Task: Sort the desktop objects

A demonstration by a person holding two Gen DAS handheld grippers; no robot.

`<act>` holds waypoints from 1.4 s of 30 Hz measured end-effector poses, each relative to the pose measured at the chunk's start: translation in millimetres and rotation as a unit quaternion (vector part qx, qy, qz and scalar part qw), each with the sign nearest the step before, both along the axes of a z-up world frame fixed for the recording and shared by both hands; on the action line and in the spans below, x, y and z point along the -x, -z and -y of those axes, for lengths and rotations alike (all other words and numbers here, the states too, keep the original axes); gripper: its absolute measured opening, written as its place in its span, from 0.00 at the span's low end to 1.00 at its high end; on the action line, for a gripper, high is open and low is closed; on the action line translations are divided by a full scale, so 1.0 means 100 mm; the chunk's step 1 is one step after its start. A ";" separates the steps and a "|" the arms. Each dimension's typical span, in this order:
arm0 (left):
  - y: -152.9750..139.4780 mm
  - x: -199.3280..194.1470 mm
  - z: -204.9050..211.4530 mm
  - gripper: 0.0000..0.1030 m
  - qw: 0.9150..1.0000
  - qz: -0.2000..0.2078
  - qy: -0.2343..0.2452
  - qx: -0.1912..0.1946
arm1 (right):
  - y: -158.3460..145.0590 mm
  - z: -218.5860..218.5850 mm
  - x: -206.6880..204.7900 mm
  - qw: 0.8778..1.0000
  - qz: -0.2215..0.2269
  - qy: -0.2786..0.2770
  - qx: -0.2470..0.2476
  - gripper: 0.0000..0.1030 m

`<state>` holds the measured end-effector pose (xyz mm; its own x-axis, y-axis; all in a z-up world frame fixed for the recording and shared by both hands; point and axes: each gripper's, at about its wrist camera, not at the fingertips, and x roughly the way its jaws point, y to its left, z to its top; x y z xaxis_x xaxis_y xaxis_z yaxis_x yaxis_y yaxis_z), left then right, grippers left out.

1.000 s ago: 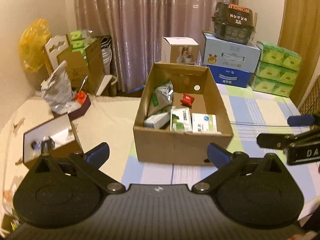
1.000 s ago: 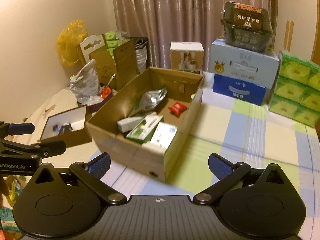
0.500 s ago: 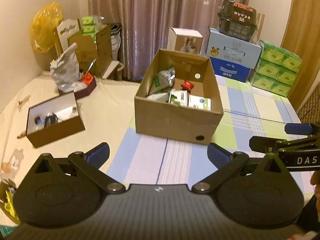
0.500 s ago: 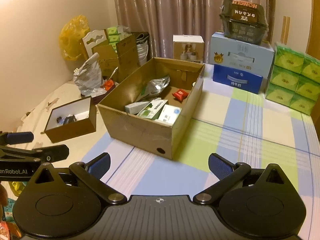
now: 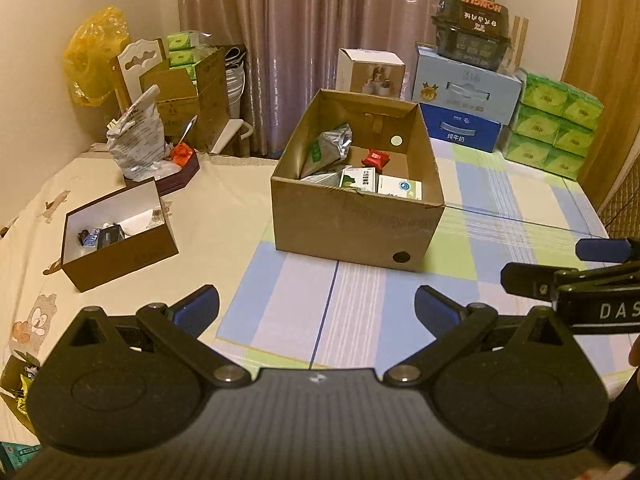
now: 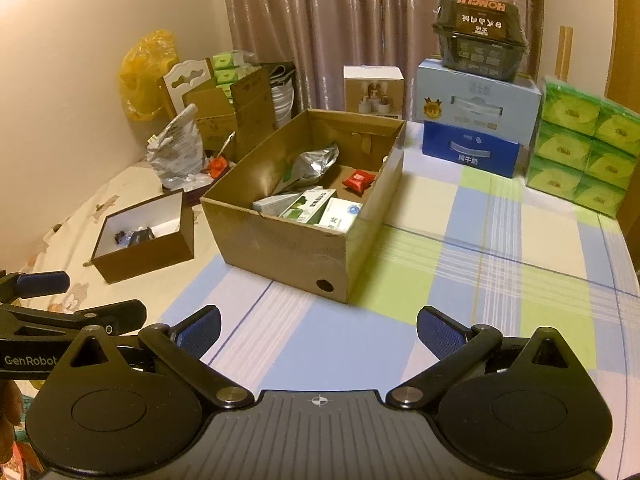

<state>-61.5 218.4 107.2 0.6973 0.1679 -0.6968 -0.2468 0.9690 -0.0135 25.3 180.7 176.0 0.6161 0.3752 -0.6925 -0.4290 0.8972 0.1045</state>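
— What's in the cardboard box [image 5: 352, 220]?

— Green-and-white cartons [image 5: 359, 179], a crumpled silver pouch [image 5: 328, 148], a red packet [image 5: 375, 158]. It sits mid-surface on the checked cloth [image 5: 472, 208], a small brown box [image 5: 120, 236] to its left.

— And the grippers?

— Left gripper [image 5: 316, 306] and right gripper [image 6: 318, 330] both hover short of it — fingers spread wide, holding nothing.

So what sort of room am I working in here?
Probably a bedroom at home, doubling as storage: the surface looks like a bed with a checked sheet, a curtain hangs behind, and tissue packs and cartons are stacked along the edge.
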 end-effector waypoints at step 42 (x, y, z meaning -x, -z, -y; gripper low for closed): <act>0.19 -0.03 -0.02 0.99 1.000 -0.013 -0.008 0.008 | 0.14 0.00 0.02 1.000 -0.018 0.000 0.001 0.98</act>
